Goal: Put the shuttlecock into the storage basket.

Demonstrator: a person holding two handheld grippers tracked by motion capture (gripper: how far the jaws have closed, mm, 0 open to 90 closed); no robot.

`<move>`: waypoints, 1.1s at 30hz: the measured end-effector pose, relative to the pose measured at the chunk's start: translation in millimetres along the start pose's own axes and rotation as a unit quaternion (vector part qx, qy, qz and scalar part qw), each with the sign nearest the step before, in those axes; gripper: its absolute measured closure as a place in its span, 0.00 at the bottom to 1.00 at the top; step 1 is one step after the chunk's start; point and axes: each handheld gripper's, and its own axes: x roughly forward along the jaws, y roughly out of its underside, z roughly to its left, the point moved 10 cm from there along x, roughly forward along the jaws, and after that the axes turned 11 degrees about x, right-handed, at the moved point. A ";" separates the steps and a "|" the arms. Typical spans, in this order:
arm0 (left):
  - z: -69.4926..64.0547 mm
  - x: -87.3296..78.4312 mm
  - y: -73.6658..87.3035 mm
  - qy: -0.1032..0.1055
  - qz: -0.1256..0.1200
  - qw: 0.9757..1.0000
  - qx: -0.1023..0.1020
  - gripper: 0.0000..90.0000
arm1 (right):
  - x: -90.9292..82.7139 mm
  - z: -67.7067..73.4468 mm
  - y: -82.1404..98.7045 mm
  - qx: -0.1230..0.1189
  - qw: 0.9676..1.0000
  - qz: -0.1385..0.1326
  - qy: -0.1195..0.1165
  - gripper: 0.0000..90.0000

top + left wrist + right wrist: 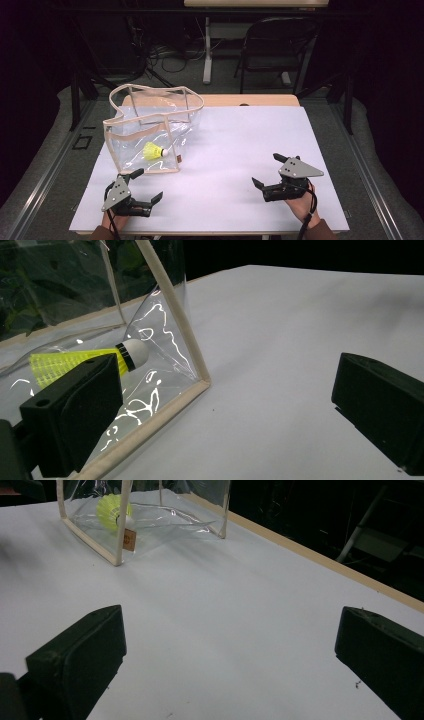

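The left gripper (148,185) sat low over the white table (240,145), its two black fingers (75,415) spread wide apart with nothing between them. Just beyond the outer fingertip stood the clear plastic bag (150,127), trimmed in beige piping; in the left gripper view the bag's near bottom corner (202,385) lay just ahead of the left-hand finger, and whether the finger touched the piping could not be told. Inside the bag, a little past that same finger and behind the clear wall, lay the yellow shuttlecock (85,362) on its side (its white cork tip pointed toward the bag's corner, the yellow skirt away from it). From the high view the shuttlecock (154,151) rested on the bag's floor near the front wall, ahead of the left gripper's fingers.

The right gripper (266,171) was held over the table well apart from the bag, with its fingers (80,665) likewise spread wide and gripping nothing; bare white table showed between them. In the right gripper view the bag (145,515) stood far ahead of the left-hand finger, with the shuttlecock (112,507) visible through its wall and a small brown tag (129,539) on the piping at the bag's near corner.
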 end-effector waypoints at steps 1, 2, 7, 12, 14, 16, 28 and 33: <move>-0.1 0.0 0.1 0.000 0.000 1.000 -0.001 0.00 | -0.4 -0.8 2.3 0.002 1.000 0.001 0.001 0.00; -0.2 0.1 0.0 0.000 0.000 1.000 0.000 0.00 | -1.0 -1.2 4.5 0.003 1.000 0.001 -0.001 0.00; -0.5 0.3 0.2 0.000 0.002 1.000 0.001 0.00 | -4.9 -3.8 15.2 0.002 1.000 -0.001 0.003 0.00; -0.6 0.5 0.4 0.000 0.002 1.000 0.000 0.00 | -8.1 -7.5 24.8 0.003 1.000 0.000 0.006 0.00; -0.5 0.5 0.4 0.000 0.002 1.000 0.000 0.00 | -9.2 -8.8 28.1 0.002 1.000 -0.001 0.007 0.00; -0.7 0.5 0.3 0.001 0.002 1.000 0.001 0.00 | -10.4 -9.4 31.3 0.001 1.000 -0.001 0.009 0.00; -0.4 0.6 0.7 0.000 0.003 1.000 0.000 0.00 | -21.0 -12.5 47.4 -0.004 1.000 -0.009 0.016 0.00; -0.9 0.8 0.7 0.001 0.003 1.000 0.001 0.00 | -26.1 -11.5 52.7 -0.005 1.000 -0.018 0.014 0.00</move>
